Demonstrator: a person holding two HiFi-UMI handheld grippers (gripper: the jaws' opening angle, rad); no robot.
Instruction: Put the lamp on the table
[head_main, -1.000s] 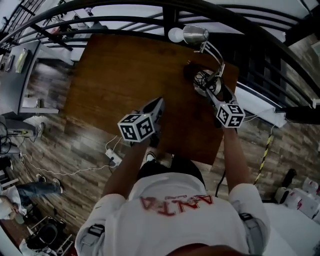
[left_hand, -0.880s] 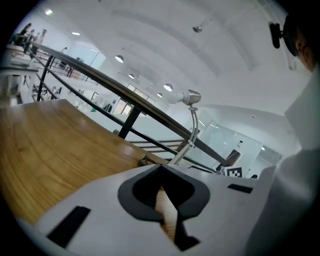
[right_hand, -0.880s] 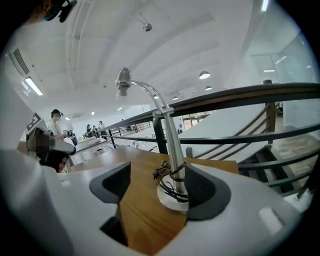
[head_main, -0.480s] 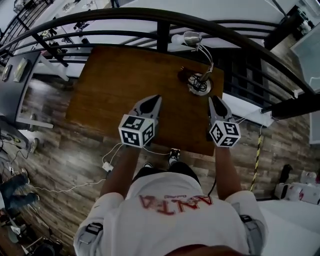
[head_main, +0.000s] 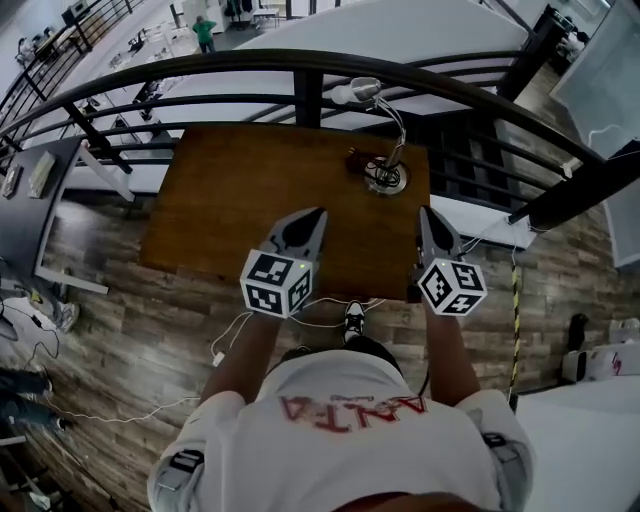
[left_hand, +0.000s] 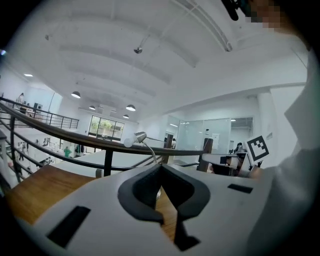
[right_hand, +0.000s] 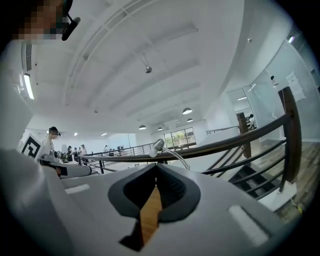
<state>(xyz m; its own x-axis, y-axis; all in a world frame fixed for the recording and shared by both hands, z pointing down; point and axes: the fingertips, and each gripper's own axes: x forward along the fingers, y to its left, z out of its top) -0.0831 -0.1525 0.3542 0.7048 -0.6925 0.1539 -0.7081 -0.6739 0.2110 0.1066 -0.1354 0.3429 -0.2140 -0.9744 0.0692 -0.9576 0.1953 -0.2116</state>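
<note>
on table (head_main: 250, 190), lamp (head_main: 366, 88); base (head_main: 385, 178) clear only overhead; left hand-held gripper (head_main: 315, 213), right hand-held gripper (head_main: 425, 211) together, empty.

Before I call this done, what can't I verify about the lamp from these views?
- Left gripper view: the lamp base is hidden behind the shut left gripper.
- Right gripper view: the base is hidden behind the shut right gripper too; only the head shows.
- Head view: dark bits beside the base on the table are too small to identify.
</note>
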